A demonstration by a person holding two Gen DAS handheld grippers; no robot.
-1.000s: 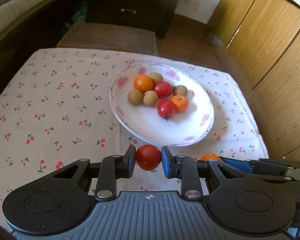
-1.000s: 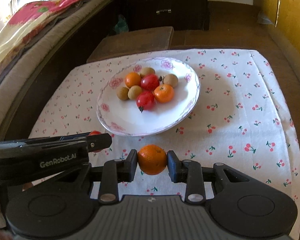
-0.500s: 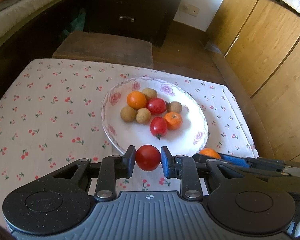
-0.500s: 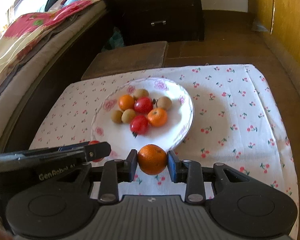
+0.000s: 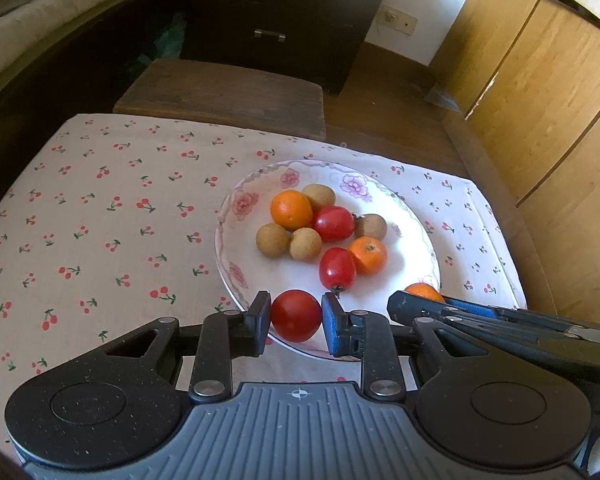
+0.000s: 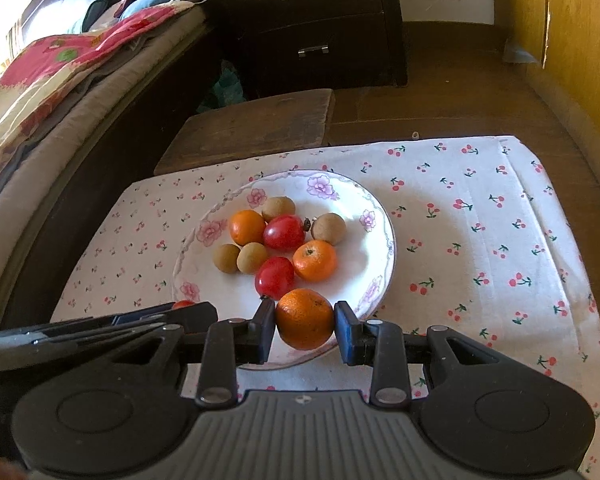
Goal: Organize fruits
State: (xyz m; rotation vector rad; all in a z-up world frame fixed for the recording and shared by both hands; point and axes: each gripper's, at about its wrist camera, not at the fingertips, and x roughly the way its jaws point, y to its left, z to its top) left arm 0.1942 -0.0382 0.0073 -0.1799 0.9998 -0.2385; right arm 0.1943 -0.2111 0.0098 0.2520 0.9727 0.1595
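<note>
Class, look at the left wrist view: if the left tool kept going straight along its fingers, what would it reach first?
Probably the near rim of the flowered plate. The left tool, shut on a red tomato, points down at that edge; depth is uncertain, so the white inside just beyond is possible.

Left gripper (image 5: 296, 316) angled downward, jaws clamped, right gripper (image 6: 305, 320) just beside it, jaws likewise clamped

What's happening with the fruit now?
Left gripper shut on tomato. Right gripper shut on orange. Both over plate edge. Nothing blocking.
</note>
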